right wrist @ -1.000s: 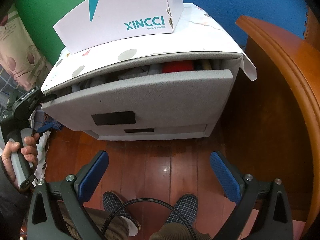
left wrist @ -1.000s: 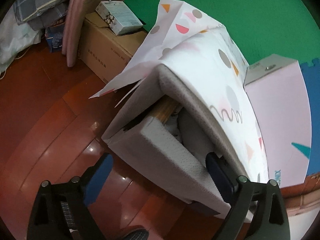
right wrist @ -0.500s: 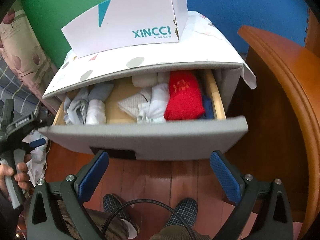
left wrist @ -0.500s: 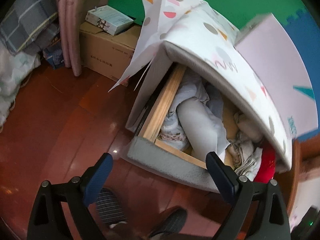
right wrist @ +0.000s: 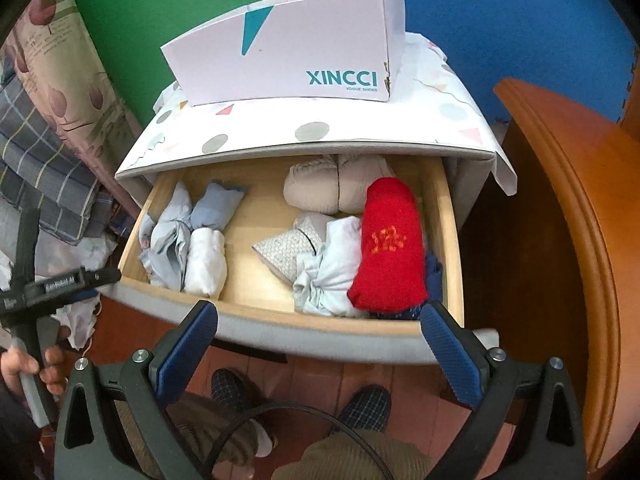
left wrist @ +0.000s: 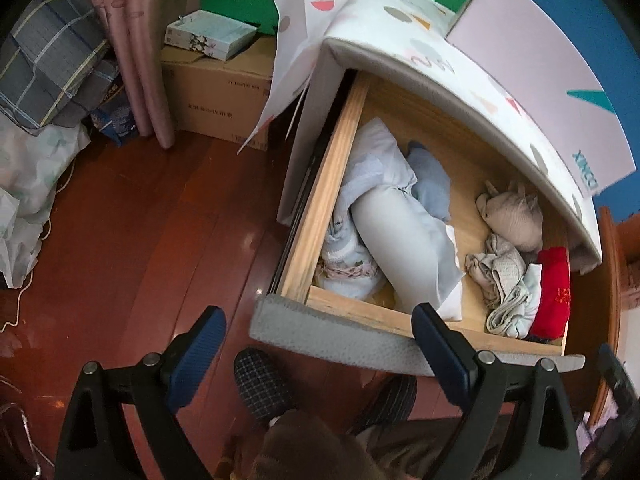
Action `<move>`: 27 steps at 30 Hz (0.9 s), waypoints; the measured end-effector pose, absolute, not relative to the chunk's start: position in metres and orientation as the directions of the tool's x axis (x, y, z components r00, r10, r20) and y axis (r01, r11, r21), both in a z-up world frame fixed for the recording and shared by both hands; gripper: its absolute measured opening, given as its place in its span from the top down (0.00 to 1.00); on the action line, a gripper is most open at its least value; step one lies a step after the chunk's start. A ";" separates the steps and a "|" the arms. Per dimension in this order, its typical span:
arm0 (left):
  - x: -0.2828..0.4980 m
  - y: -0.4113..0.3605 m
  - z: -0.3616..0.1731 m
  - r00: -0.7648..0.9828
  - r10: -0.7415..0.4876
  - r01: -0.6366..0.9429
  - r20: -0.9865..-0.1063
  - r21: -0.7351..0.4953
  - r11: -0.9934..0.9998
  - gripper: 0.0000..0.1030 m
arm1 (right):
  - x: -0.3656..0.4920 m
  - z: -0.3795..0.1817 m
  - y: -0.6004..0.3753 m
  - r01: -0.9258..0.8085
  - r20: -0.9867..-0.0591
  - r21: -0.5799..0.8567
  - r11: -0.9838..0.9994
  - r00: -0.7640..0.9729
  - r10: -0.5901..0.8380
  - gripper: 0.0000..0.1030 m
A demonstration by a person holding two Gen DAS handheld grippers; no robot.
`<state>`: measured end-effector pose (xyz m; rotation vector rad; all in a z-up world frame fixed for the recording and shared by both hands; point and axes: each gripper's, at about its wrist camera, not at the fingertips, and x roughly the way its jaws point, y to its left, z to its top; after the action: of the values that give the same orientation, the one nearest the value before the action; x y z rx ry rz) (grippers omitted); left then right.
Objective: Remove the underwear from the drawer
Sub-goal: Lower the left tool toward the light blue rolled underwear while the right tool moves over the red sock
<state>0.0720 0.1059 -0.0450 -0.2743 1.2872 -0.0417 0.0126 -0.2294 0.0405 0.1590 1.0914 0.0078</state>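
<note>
- Left wrist view: a dark red wooden floor [left wrist: 132,216] fills the left half of the frame, with a green wall along the top and blue foam at the upper right.
- A cardboard box [left wrist: 218,96] sits at upper centre beside a pink curtain [left wrist: 132,52]; plaid bedding is bunched at the upper left.
- The drawer [left wrist: 332,332] stands pulled out at centre right, its grey front near the bottom; rolled underwear [left wrist: 400,240] in pale blue and white lies along its left side.
- The left gripper [left wrist: 316,340] sits at the bottom with its jaws wide and empty, the right blue pad overlapping the drawer front.
- The drawer's right end is cut by the frame's dark rim; what the beige bundles are is hard to tell.
- Right wrist view: the nightstand top [right wrist: 320,132], under a spotted cover, carries a white shoebox [right wrist: 288,60] at upper centre.
- A red folded piece [right wrist: 390,248] lies at the drawer's right side, over something dark blue that is mostly hidden.
- The right gripper [right wrist: 318,332] is at the bottom with jaws wide and empty, just in front of the drawer.
- An orange-brown wooden furniture edge [right wrist: 576,216] curves down the right; a hand [right wrist: 28,368] at lower left is cut off.
</note>
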 end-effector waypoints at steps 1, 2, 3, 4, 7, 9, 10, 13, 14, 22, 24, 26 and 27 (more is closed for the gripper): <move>0.070 0.106 -0.045 0.280 -0.183 -0.119 -0.942 -0.223 0.968 0.06 | 0.011 0.042 -0.230 0.076 -0.884 0.138 0.988 0.459 0.089 0.02; 0.067 0.106 -0.044 0.276 -0.183 -0.117 -0.944 -0.222 0.968 0.06 | 0.013 0.044 -0.232 0.083 -0.889 0.141 0.987 0.450 0.089 0.02; 0.065 0.107 -0.044 0.273 -0.182 -0.115 -0.945 -0.219 0.969 0.06 | 0.014 0.045 -0.235 0.094 -0.895 0.142 0.985 0.438 0.087 0.02; 0.065 0.107 -0.045 0.273 -0.180 -0.113 -0.945 -0.217 0.970 0.06 | 0.016 0.047 -0.238 0.101 -0.896 0.151 0.983 0.433 0.094 0.02; 0.057 0.106 -0.043 0.273 -0.177 -0.110 -0.946 -0.213 0.971 0.06 | 0.021 0.053 -0.248 0.115 -0.907 0.154 0.981 0.411 0.094 0.02; 0.058 0.108 -0.043 0.280 -0.182 -0.122 -0.943 -0.223 0.967 0.06 | 0.025 0.058 -0.256 0.123 -0.911 0.156 0.980 0.402 0.094 0.02; 0.059 0.108 -0.043 0.277 -0.182 -0.133 -0.944 -0.225 0.965 0.06 | 0.026 0.059 -0.260 0.129 -0.916 0.157 0.979 0.391 0.095 0.02; 0.059 0.107 -0.042 0.290 -0.174 -0.134 -0.941 -0.220 0.966 0.06 | 0.033 0.059 -0.275 0.143 -0.925 0.177 0.974 0.362 0.115 0.02; 0.059 0.106 -0.042 0.293 -0.174 -0.135 -0.940 -0.221 0.966 0.06 | 0.035 0.058 -0.277 0.147 -0.928 0.172 0.974 0.355 0.110 0.02; 0.058 0.096 -0.036 0.329 -0.119 -0.098 -0.937 -0.159 0.982 0.06 | 0.064 0.020 -0.280 0.147 -0.967 0.145 0.979 0.231 0.109 0.30; 0.057 0.095 -0.034 0.338 -0.111 -0.084 -0.935 -0.148 0.985 0.08 | 0.070 0.011 -0.277 0.134 -0.972 0.122 0.983 0.219 0.090 0.30; 0.057 0.095 -0.032 0.343 -0.108 -0.084 -0.933 -0.145 0.986 0.08 | 0.077 0.001 -0.274 0.125 -0.978 0.094 0.988 0.200 0.068 0.34; 0.056 0.096 -0.031 0.349 -0.112 -0.088 -0.931 -0.152 0.984 0.08 | 0.079 -0.002 -0.272 0.125 -0.979 0.092 0.988 0.192 0.067 0.35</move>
<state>0.0561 0.0964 -0.0306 -0.1873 1.2167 -0.0156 0.0786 -0.2725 -0.0021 0.1640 1.3785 -0.0406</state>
